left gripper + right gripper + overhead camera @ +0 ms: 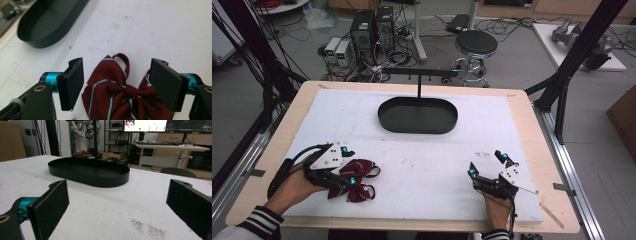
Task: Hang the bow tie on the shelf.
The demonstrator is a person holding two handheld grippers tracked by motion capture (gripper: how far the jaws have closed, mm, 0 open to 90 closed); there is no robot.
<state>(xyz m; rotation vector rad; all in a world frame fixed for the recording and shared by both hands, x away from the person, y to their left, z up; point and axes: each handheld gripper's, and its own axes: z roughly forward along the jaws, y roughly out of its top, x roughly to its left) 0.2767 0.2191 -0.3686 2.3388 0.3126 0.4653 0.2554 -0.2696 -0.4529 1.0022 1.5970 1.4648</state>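
The work surface is a white foam board [422,165] laid on a light wooden table [532,125]. A dark red striped bow tie [357,177] lies flat on the board at about 8 o'clock from the board centre, near the front left corner. In the left gripper view the bow tie [125,92] shows grey-white stripes, a central knot and a thin loop strap at its 12 o'clock edge.

The left gripper [348,166] is held in the person's left hand [294,187] and sits directly over the bow tie. In the left gripper view the left gripper [117,85] has its two jaws set apart, one at 9 o'clock and one at 3 o'clock of the bow tie. The knot lies between them. The 3 o'clock pad overlaps the outer edge of the bow tie wing; the 9 o'clock pad stands just beside the other wing. Neither pad visibly presses the fabric.

The right gripper [487,165] is held in the person's right hand [497,207] at about 4 o'clock from the board centre, well apart from the bow tie. In the right gripper view the right gripper [117,205] has its jaws wide apart with only bare board between them.

A black oval tray [418,116] rests on the board at 12 o'clock from the board centre. A thin black upright post with a crossbar [419,75] rises at its far edge. In the right gripper view the tray [88,173] lies ahead of the jaws, at 11 o'clock.
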